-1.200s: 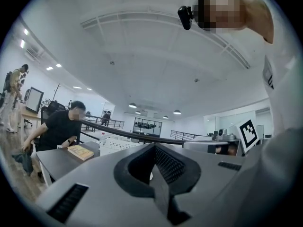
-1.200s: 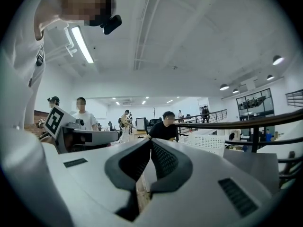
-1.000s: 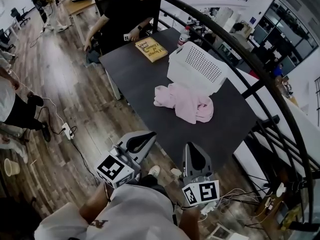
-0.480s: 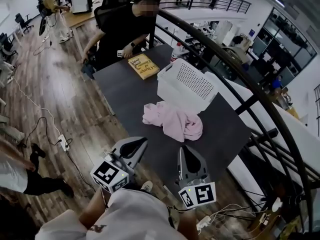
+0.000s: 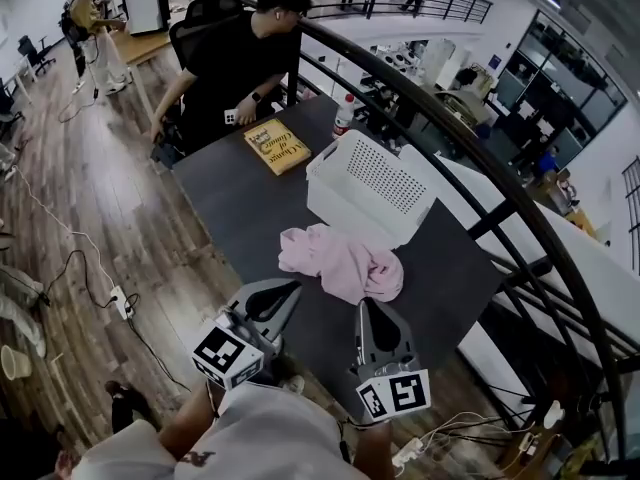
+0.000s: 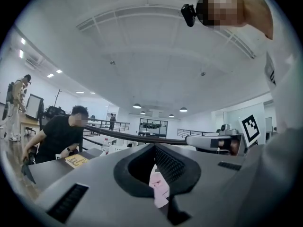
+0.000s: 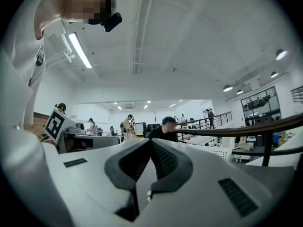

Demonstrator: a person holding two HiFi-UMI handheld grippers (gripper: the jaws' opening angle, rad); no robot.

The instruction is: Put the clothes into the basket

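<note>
A crumpled pink garment (image 5: 340, 263) lies on the dark table (image 5: 240, 203), just in front of the white perforated basket (image 5: 370, 180). My left gripper (image 5: 293, 286) is level over the table's near edge, its tip a little short of the garment's left side, jaws shut and empty. My right gripper (image 5: 366, 304) sits beside it, also shut and empty, its tip just short of the garment's near edge. In the left gripper view the pink garment (image 6: 158, 188) shows through the gap behind the closed tips (image 6: 154, 148). The right gripper view shows closed tips (image 7: 150, 143) and the basket (image 7: 220, 152) at right.
A yellow book (image 5: 275, 146) lies at the table's far end, where a person in black (image 5: 235, 53) leans. A bottle (image 5: 342, 118) stands behind the basket. A curved black railing (image 5: 480, 163) runs along the table's right. Cables (image 5: 70, 268) lie on the wooden floor at left.
Both grippers have come forward together toward the table, so the pink garment now lies just ahead of their tips. Their jaws stay shut. A passer-by at left has gone from view.
</note>
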